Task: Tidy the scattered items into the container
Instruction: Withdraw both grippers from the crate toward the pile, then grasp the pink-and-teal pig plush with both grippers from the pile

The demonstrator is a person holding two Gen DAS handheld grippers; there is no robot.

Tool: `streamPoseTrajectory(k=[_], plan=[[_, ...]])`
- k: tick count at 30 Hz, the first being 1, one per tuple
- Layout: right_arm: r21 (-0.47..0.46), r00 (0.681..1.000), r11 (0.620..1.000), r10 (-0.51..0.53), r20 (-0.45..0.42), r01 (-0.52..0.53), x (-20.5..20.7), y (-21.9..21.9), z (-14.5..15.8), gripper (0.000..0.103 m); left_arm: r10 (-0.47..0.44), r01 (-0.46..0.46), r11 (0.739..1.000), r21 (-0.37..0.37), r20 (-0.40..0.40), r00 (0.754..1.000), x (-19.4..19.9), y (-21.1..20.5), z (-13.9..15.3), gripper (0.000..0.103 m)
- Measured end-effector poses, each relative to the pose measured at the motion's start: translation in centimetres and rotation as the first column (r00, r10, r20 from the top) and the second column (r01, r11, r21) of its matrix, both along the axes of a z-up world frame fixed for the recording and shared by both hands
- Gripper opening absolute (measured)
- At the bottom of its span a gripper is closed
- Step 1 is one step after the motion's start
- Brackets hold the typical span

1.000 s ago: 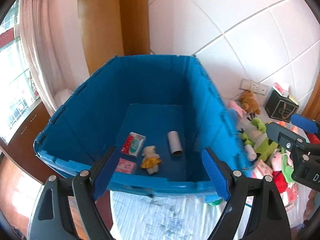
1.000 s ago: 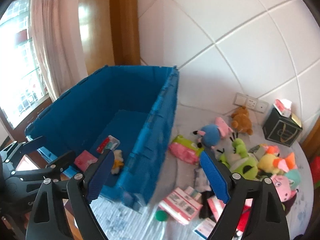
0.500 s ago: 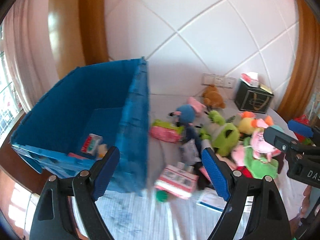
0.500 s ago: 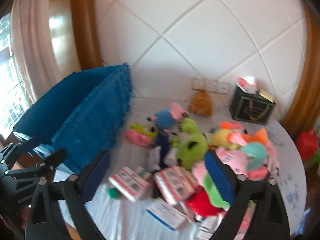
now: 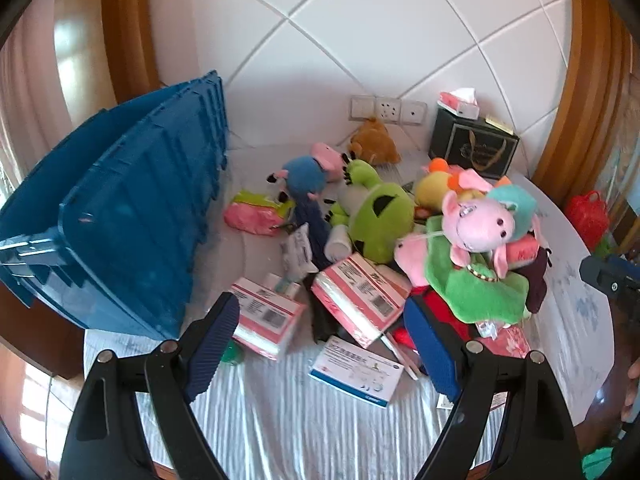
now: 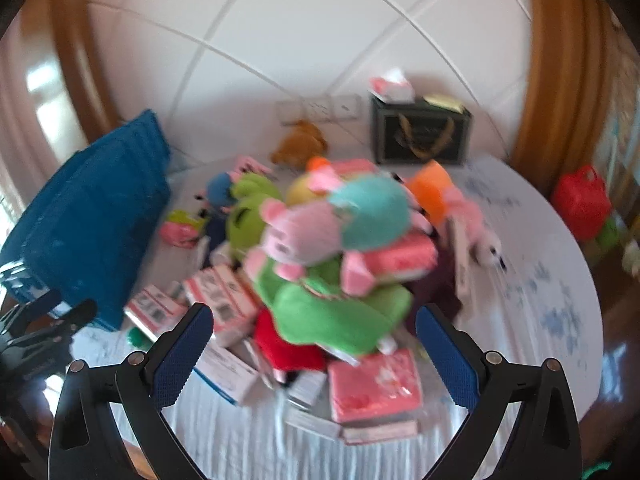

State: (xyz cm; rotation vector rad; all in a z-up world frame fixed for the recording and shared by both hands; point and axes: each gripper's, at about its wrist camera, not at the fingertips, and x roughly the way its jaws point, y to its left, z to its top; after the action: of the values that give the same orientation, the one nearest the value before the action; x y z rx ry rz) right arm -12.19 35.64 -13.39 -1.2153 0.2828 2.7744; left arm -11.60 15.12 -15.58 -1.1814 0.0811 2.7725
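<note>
While both hover empty, pink pig plush (image 6: 316, 236) beyond right hand-held gripper (image 6: 314, 344)

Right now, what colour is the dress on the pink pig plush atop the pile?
Green; the pink pig plush's dress shows best in the left wrist view.

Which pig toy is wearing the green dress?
The pink pig lying on top of the pile, near the right gripper. The other pig, farther back beside the blue bin, has a blue body instead.
</note>
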Motion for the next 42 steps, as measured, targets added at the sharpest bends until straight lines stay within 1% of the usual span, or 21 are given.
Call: streamPoseTrajectory(k=[6, 10, 14, 17, 21, 23, 25, 27, 29, 32, 35, 38, 40, 42], plan=[[-0.029, 0.996, 0.996, -0.082, 0.047, 0.083, 1.1, 3.1, -3.1, 0.103, -0.064, 0.064, 0.998, -0.014, 0.020, 0.998, -0.7, 2.4, -2.2, 0.085], [-0.037, 0.987, 0.990, -0.135, 0.082, 0.139, 1.1, 4.4, -4.3, 0.103, -0.118, 0.118, 0.993, -0.015, 0.046, 0.992, -1.7, 4.0, -3.4, 0.085], [-0.031, 0.980, 0.982, -0.184, 0.077, 0.187, 0.7, 5.0, -3.9, 0.103, -0.162, 0.162, 0.987, 0.000, 0.058, 0.985, -2.9, 5.4, -3.7, 0.084], [-0.017, 0.982, 0.983, -0.181, 0.054, 0.183, 0.3, 5.3, -3.2, 0.103, -0.195, 0.195, 0.981, 0.006, 0.059, 0.979, -3.8, 7.3, -4.0, 0.084], [-0.018, 0.983, 0.984, -0.174, 0.058, 0.175, -0.9, 6.4, -3.1, 0.103, -0.225, 0.224, 0.974, 0.021, 0.087, 0.970, -5.1, 10.3, -4.2, 0.084], [-0.023, 0.984, 0.985, -0.171, 0.056, 0.173, -1.7, 7.6, -3.2, 0.103, -0.220, 0.220, 0.975, 0.016, 0.077, 0.972, -5.7, 12.0, -3.9, 0.084], [-0.021, 0.987, 0.988, -0.154, 0.055, 0.155, -2.8, 8.8, -3.1, 0.103, -0.209, 0.208, 0.978, 0.030, 0.068, 0.975, -6.3, 13.5, -3.6, 0.084], [-0.017, 0.993, 0.994, -0.110, 0.047, 0.111, -4.1, 10.3, -2.9, 0.103, -0.190, 0.187, 0.981, 0.044, 0.059, 0.980, -6.8, 15.0, -3.2, 0.084], [-0.009, 0.997, 0.998, -0.068, 0.043, 0.068, -5.3, 11.4, -2.6, 0.103, -0.144, 0.142, 0.989, 0.046, 0.045, 0.989, -7.6, 16.8, -2.8, 0.084], [0.008, 0.999, 1.000, -0.002, 0.038, 0.002, -7.6, 13.4, -2.2, 0.103, -0.085, 0.083, 0.995, 0.056, 0.045, 0.995, -8.8, 18.8, -2.8, 0.084], [-0.006, 0.997, 0.998, 0.066, 0.039, -0.066, -10.1, 14.6, -2.4, 0.103, -0.023, 0.022, 0.999, 0.026, 0.045, 0.999, -10.7, 20.5, -3.6, 0.084], [-0.013, 0.990, 0.992, 0.126, 0.057, -0.126, -11.9, 14.5, -3.2, 0.103, 0.013, -0.013, 1.000, 0.001, 0.109, 0.994, -12.3, 21.7, -5.3, 0.084], [-0.031, 0.984, 0.986, 0.164, 0.063, -0.162, -13.0, 14.4, -3.8, 0.103, 0.015, -0.014, 1.000, -0.005, 0.146, 0.989, -12.4, 22.0, -6.6, 0.084], [-0.051, 0.979, 0.981, 0.190, 0.080, -0.186, -14.1, 14.2, -4.8, 0.103, 0.025, -0.021, 1.000, -0.022, 0.165, 0.986, -12.0, 21.9, -8.1, 0.085]])
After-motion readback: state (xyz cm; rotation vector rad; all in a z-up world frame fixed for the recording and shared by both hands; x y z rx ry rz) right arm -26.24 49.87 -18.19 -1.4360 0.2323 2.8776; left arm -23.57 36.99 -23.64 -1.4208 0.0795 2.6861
